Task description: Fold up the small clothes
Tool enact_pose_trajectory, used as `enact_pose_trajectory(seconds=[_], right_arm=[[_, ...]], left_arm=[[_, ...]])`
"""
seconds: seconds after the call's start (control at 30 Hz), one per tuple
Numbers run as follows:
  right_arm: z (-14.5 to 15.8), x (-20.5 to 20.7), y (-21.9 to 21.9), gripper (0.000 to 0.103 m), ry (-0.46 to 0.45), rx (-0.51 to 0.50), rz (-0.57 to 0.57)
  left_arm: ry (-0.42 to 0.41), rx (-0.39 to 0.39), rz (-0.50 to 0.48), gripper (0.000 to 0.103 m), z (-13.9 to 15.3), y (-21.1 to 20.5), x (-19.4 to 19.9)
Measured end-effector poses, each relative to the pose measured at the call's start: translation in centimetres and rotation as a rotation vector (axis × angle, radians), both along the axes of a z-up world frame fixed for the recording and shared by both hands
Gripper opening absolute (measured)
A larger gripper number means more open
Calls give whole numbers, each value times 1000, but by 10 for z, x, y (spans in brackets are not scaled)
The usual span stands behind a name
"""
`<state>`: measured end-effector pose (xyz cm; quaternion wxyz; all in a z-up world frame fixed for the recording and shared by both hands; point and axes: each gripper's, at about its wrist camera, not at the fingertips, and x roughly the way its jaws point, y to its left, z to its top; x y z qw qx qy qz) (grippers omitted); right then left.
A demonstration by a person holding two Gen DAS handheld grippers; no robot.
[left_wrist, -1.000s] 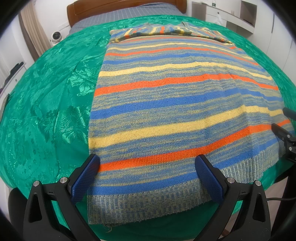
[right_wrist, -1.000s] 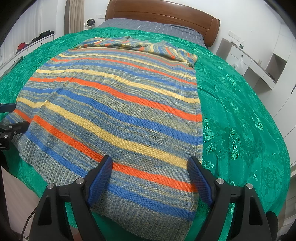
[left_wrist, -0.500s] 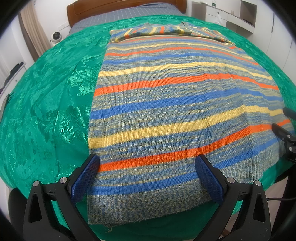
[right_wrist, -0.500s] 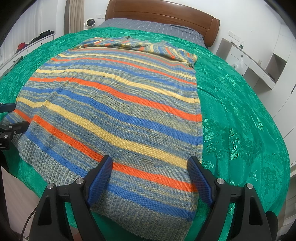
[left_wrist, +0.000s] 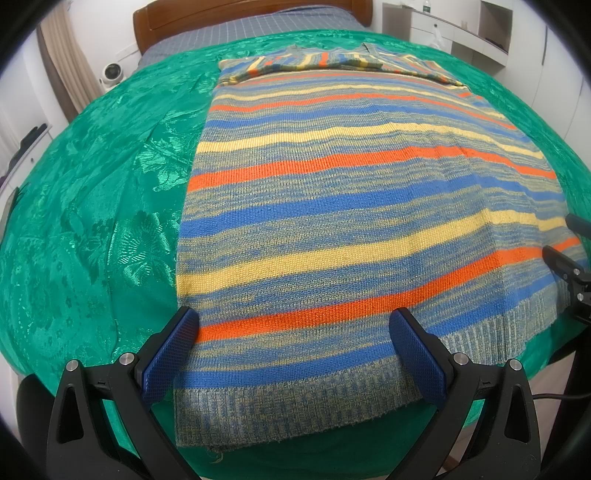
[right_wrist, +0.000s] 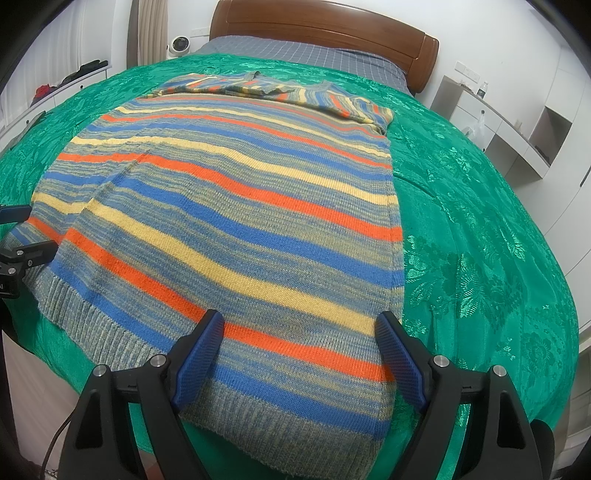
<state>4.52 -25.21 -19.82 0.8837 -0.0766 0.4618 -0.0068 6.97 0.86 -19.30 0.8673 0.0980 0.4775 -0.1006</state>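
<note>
left gripper: black two-finger gripper with blue textured pads, fingers spread wide, nothing between them. Hangs just over the near-left hem corner, pointing up the bed; cannot tell if the pads touch the knit.
sweater: striped knit sweater in orange, blue, yellow and grey, spread flat on the bed, ribbed hem at the near edge, sleeves folded in across the far end near the collar.
bedspread: shiny green floral satin bedspread under the whole garment, wooden headboard at the far end.
right gripper: matching black gripper with blue pads, fingers likewise wide apart and empty, over the near-right hem corner, aimed up the bed.
risk 1: pinching satin along with the hem, since the hem lies right at the bed edge; the cover would lift with the fold.
risk 2: grabbing only the top of the 2 knit layers; the back panel stays down and the fold bunches.
risk 3: uneven lift between the 2 corners; stretchy knit would skew the stripes.
risk 4: slick satin lets the garment slide when pulled.
</note>
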Motion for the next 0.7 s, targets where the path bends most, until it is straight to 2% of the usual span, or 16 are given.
enact_pose_trajectory(seconds=[0.7], right_arm=[[-2, -2, -4, 89, 6, -9, -11]], left_arm=[[1, 1, 1, 103, 0, -1, 0]])
